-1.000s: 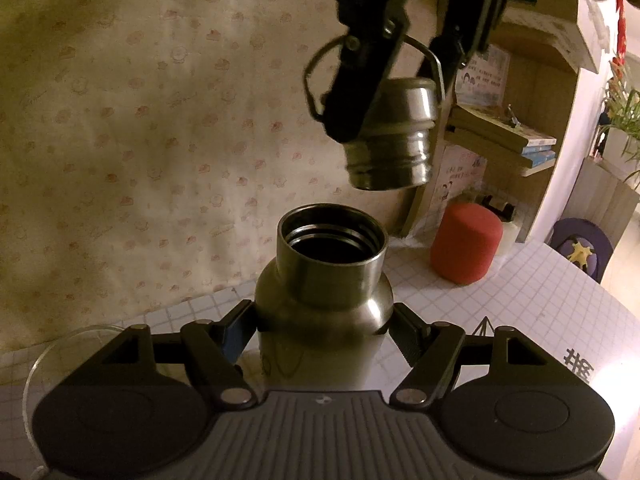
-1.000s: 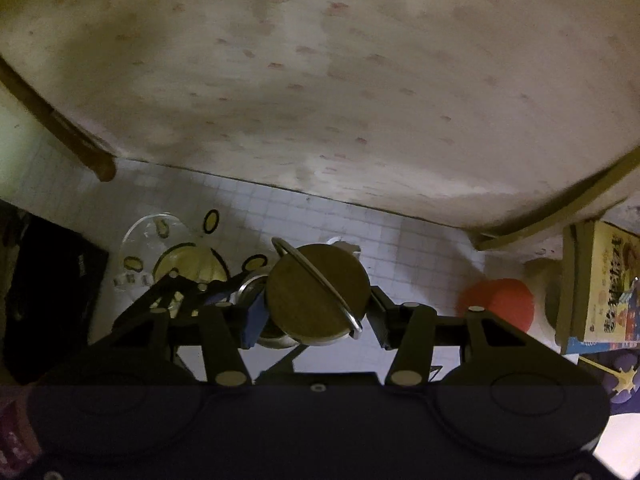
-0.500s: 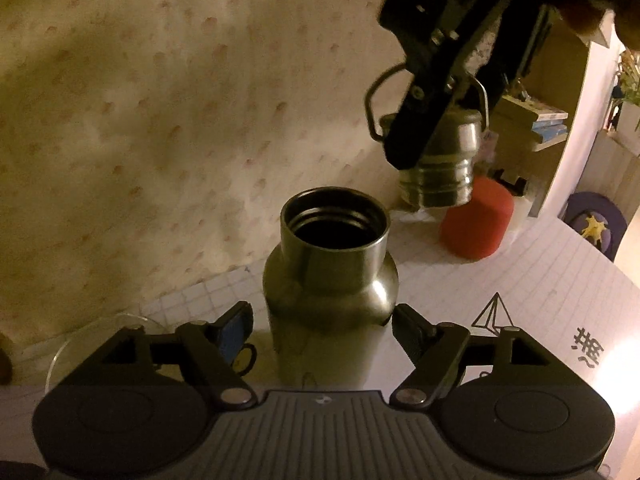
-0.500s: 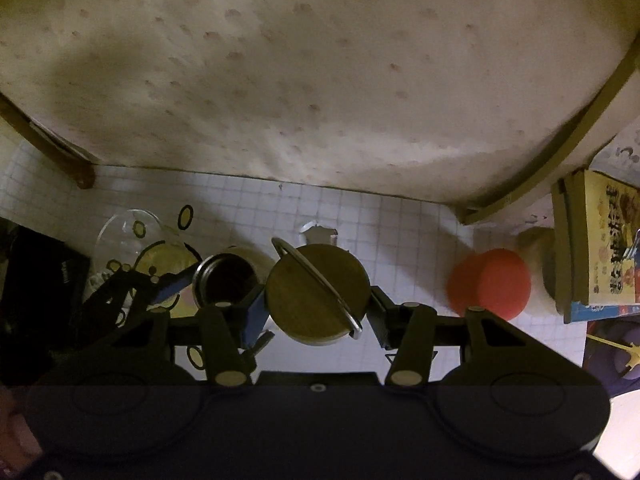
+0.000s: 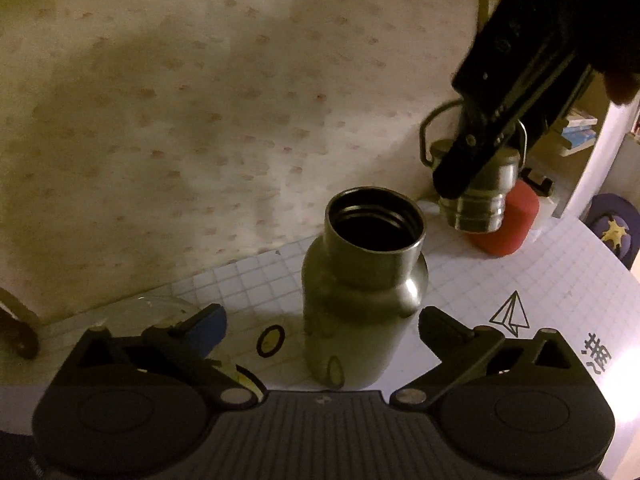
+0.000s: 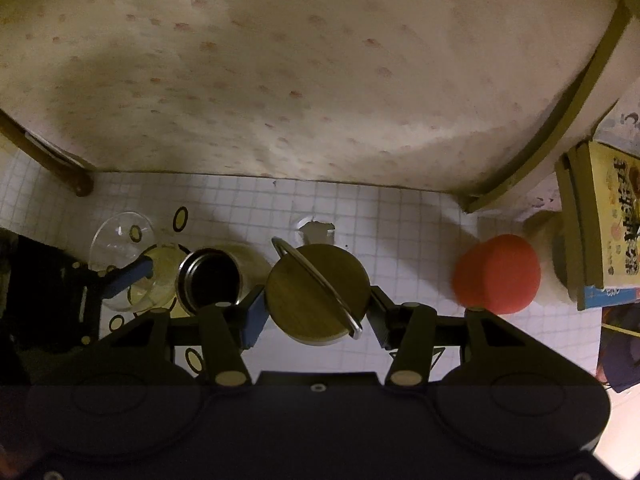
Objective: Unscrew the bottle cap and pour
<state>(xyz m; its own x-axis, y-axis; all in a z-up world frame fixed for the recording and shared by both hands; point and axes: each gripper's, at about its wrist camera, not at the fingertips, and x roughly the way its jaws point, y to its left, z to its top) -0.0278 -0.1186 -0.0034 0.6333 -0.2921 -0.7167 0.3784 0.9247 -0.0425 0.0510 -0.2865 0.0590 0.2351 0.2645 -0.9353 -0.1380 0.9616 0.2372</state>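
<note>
Bottle: steel, open-mouthed, upright on the gridded table, dead centre of the left wrist view, standing between the left gripper's fingers. Those jaws are spread wide, clear of the body on both sides, holding nothing. The cap is off and hangs at about 2 o'clock from the mouth, clamped in the right gripper, which is closed on its sides, the wire loop handle lying across the top. A red cup stands behind the cap, and a glass bowl sits at 9 o'clock of the bottle in the right wrist view.

The bottle looks rigid, smooth and likely slippery; how full it is I cannot tell, so weight is a guess. I judge the straight body below the shoulder the best hold, squarely and firmly, since polished steel may twist when tipped. The glass bowl, likely the pouring target, is fragile, so the neck should not knock its rim.
</note>
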